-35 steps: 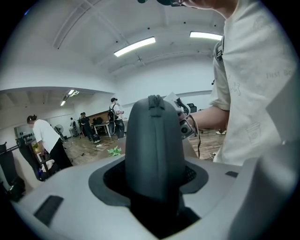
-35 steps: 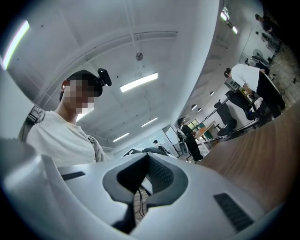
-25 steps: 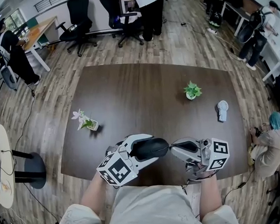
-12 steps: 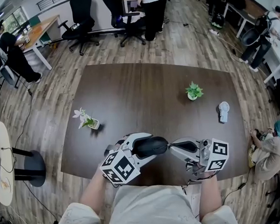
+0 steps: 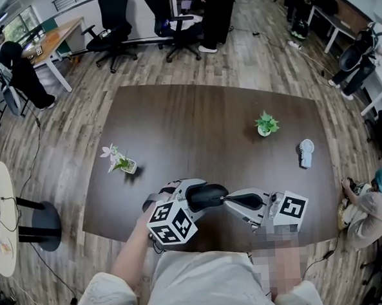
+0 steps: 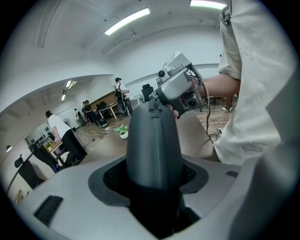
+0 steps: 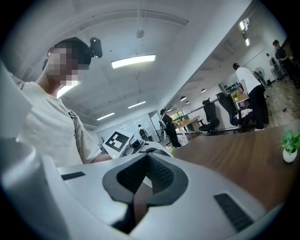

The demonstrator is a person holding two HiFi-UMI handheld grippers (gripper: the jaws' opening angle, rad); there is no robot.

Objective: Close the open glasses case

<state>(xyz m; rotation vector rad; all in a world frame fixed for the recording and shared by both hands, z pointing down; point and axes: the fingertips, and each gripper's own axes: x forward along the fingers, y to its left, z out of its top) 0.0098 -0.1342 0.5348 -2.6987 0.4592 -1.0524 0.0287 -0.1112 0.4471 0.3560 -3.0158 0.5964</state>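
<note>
Case (image 5: pixel 214 195) lower in left claw (image 5: pixel 199 197)

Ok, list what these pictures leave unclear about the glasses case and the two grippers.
- Head view: the lid seam of the glasses case is too small to tell whether it is shut or ajar.
- Left gripper view: the case fills the jaws of the left gripper and shows one face only, so the seam is out of sight.
- Head view: the right gripper, jaws together, overlaps the case's end. Whether they touch cannot be told.
</note>
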